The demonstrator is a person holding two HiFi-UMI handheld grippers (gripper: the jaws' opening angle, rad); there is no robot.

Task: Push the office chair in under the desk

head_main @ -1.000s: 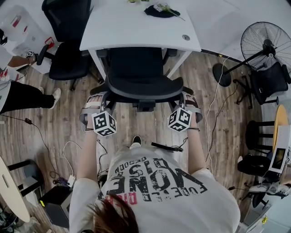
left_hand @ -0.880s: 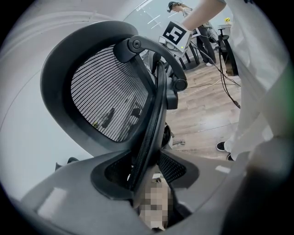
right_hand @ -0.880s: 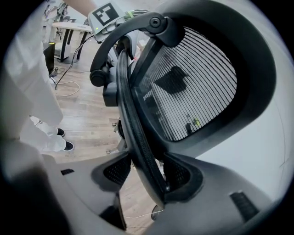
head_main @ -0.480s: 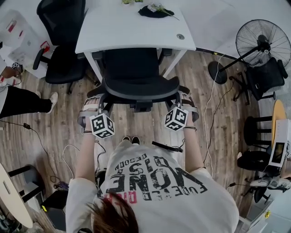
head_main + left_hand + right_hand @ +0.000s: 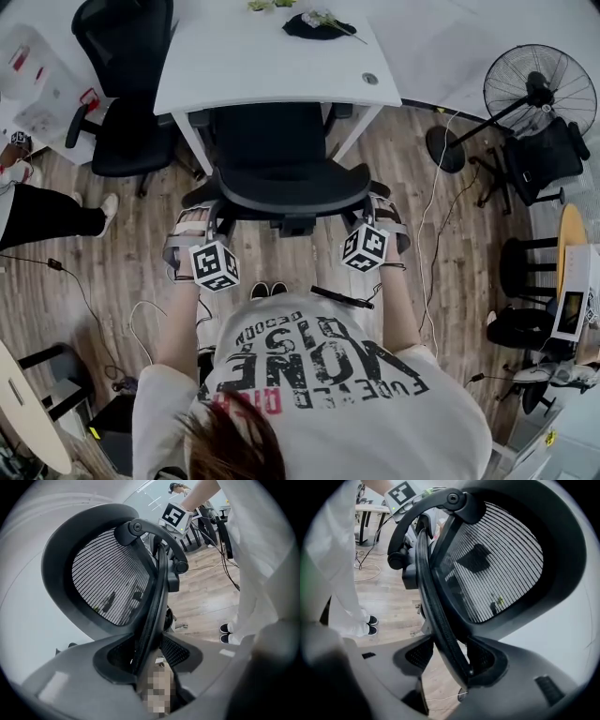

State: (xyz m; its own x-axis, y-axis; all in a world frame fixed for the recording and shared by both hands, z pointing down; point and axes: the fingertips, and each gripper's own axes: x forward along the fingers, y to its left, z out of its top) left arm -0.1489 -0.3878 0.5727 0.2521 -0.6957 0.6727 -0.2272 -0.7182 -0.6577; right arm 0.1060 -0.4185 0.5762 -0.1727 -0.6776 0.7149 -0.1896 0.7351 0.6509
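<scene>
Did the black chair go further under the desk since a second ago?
No, not noticeably. In the head view the chair sticks out from the front edge of the desk about as far as it did before.

The person (image 5: 234,441) wears a grey T-shirt (image 5: 375,394) printed with black block lettering, pale trousers (image 5: 246,616) and black shoes (image 5: 269,290).

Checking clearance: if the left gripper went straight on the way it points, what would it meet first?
The black mesh office chair's backrest rim: it sits between the jaws of the left gripper, so nothing comes sooner.
</scene>
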